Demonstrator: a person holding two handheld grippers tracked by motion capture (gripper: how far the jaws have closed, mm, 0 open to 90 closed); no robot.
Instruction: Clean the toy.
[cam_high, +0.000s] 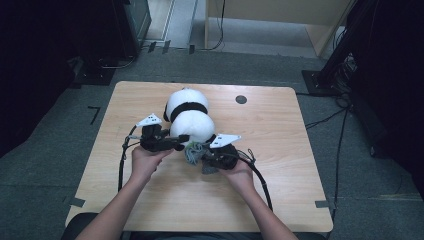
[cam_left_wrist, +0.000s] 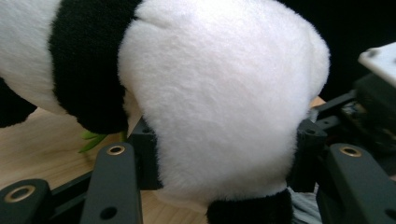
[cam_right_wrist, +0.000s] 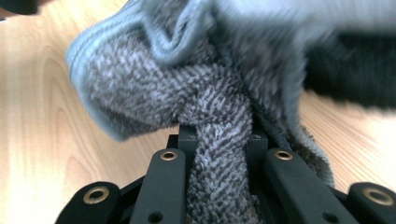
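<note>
A black-and-white panda plush (cam_high: 187, 112) lies in the middle of the wooden table (cam_high: 285, 170). My left gripper (cam_high: 179, 140) comes at its near end from the left. In the left gripper view my left gripper (cam_left_wrist: 224, 149) is shut on a white furry part of the plush (cam_left_wrist: 224, 79), with the pads pressing in from both sides. My right gripper (cam_high: 202, 157) sits just in front of the plush, shut on a grey towel cloth (cam_high: 192, 151). In the right gripper view the cloth (cam_right_wrist: 154, 93) is bunched and pinched between the jaws of my right gripper (cam_right_wrist: 217, 140), just above the tabletop.
A small dark round disc (cam_high: 241, 99) sits in the table near its far edge. Cables trail from both grippers over the near side of the table. A green bit (cam_left_wrist: 91, 140) pokes out under the plush. Dark floor and stands surround the table.
</note>
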